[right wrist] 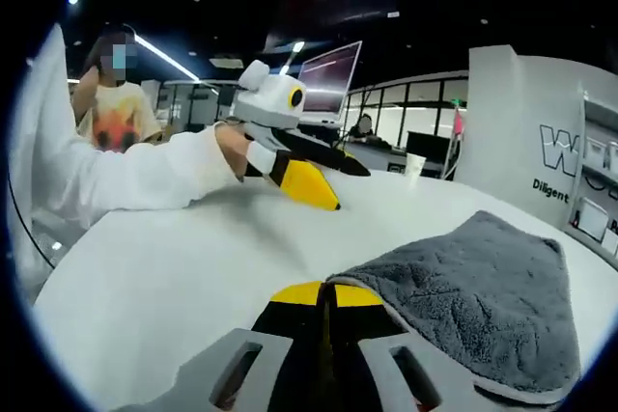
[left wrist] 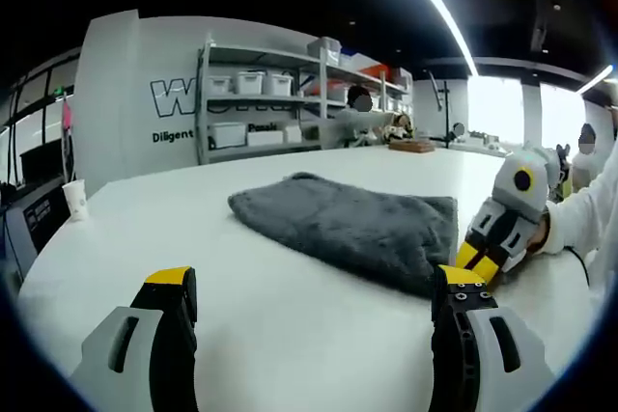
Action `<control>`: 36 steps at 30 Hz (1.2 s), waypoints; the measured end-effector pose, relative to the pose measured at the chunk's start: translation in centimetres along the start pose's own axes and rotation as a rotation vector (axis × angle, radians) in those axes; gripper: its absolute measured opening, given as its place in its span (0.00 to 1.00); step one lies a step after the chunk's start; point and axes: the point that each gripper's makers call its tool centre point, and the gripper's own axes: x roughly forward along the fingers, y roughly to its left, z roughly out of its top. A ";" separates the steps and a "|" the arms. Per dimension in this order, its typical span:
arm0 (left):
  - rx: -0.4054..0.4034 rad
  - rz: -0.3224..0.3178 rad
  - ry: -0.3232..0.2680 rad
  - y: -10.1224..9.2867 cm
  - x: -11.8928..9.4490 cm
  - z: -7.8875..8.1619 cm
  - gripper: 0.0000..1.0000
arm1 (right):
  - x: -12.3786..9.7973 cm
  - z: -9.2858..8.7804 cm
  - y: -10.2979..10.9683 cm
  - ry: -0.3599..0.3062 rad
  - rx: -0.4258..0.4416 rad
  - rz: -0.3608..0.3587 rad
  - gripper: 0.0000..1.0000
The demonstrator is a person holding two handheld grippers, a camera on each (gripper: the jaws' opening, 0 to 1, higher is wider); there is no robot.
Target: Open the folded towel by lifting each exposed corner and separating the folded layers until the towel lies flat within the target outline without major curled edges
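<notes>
In the left gripper view a white paper cup stands at the far left edge of the white table, with grey shelving holding white bins behind it. The left gripper hovers with its yellow-tipped jaws spread wide and nothing between them. Past it the folded grey towel lies on the table, still in layers. At the towel's right corner sits the right gripper, held by a white-sleeved hand. In the right gripper view the left gripper hangs above the bare table, and the right gripper's jaws are pressed together at the towel's near corner, pinching its edge.
</notes>
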 end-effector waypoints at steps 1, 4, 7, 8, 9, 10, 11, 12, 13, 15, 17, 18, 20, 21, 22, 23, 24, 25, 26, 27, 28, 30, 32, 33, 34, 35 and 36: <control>-0.001 0.000 -0.002 0.0 0.0 0.0 1.00 | 0.1 0.1 0.1 0.000 -0.002 0.001 0.00; -0.001 0.001 -0.001 0.1 0.0 0.0 1.00 | 0.7 0.3 0.4 0.000 -0.009 0.009 0.00; -0.002 0.001 -0.001 0.1 0.0 0.0 1.00 | 1.2 0.4 0.6 0.001 -0.014 0.011 0.00; -0.001 0.001 -0.001 0.1 0.0 0.0 1.00 | 1.4 0.5 0.6 0.001 -0.014 0.012 0.00; -0.002 0.001 0.000 0.1 0.0 0.0 1.00 | 1.6 0.6 0.7 0.001 -0.016 0.012 0.00; -0.002 0.002 -0.001 0.1 0.0 0.0 1.00 | 1.7 0.6 0.7 0.002 -0.017 0.012 0.00; -0.003 0.003 -0.002 0.1 0.0 0.0 1.00 | 1.8 0.6 0.8 0.002 -0.019 0.012 0.00; -0.004 0.006 -0.003 0.2 0.0 0.0 1.00 | 2.0 0.7 0.8 0.003 -0.023 0.011 0.00; -0.006 0.009 -0.004 0.2 -0.1 0.1 1.00 | 2.2 0.7 0.9 0.004 -0.027 0.010 0.00; -0.010 0.014 -0.006 0.3 -0.1 0.1 1.00 | 2.5 0.8 1.0 0.006 -0.032 0.008 0.00; -0.014 0.017 -0.010 0.5 -0.2 0.1 1.00 | 2.8 0.9 1.0 0.007 -0.032 0.007 0.00; -0.016 0.017 -0.012 0.5 -0.2 0.1 1.00 | 3.0 1.0 1.1 0.007 -0.031 0.006 0.00; -0.017 0.019 -0.012 0.6 -0.2 0.2 1.00 | 3.3 1.1 1.1 0.009 -0.034 0.003 0.00; -0.016 0.021 -0.011 0.6 -0.2 0.1 1.00 | 3.5 1.1 1.1 0.011 -0.036 0.001 0.00; -0.016 0.023 -0.010 0.7 -0.2 0.1 1.00 | 3.7 1.2 1.1 0.012 -0.037 -0.001 0.00; -0.017 0.023 -0.010 0.7 -0.2 0.1 1.00 | 3.8 1.2 1.1 0.014 -0.039 -0.003 0.00; -0.018 0.024 -0.011 0.7 -0.2 0.1 1.00 | 4.1 1.2 1.1 0.016 -0.040 -0.005 0.00; -0.019 0.024 -0.012 0.7 -0.3 0.1 1.00 | 4.4 1.3 1.0 0.017 -0.040 -0.006 0.00; -0.019 0.025 -0.013 0.7 -0.3 0.2 1.00 | 4.6 1.3 1.0 0.018 -0.041 -0.009 0.00; -0.019 0.026 -0.014 0.7 -0.3 0.2 1.00 | 4.7 1.3 1.0 0.019 -0.041 -0.010 0.00; -0.020 0.027 -0.014 0.7 -0.3 0.2 1.00 | 4.8 1.4 1.0 0.019 -0.041 -0.011 0.00; -0.022 0.031 -0.016 0.9 -0.4 0.2 1.00 | 5.1 1.4 1.0 0.021 -0.042 -0.015 0.00; -0.025 0.037 -0.019 1.1 -0.4 0.3 1.00 | 5.3 1.5 0.9 0.022 -0.041 -0.017 0.00; -0.026 0.040 -0.019 1.2 -0.4 0.3 1.00 | 5.4 1.5 0.9 0.023 -0.040 -0.019 0.00; -0.027 0.043 -0.020 1.3 -0.4 0.3 1.00 | 5.6 1.5 0.9 0.023 -0.040 -0.020 0.00; -0.026 0.050 -0.019 1.4 -0.5 0.3 1.00 | 5.7 1.5 0.9 0.024 -0.039 -0.021 0.00; -0.024 0.055 -0.016 1.5 -0.5 0.2 1.00 | 5.9 1.6 0.9 0.024 -0.039 -0.021 0.00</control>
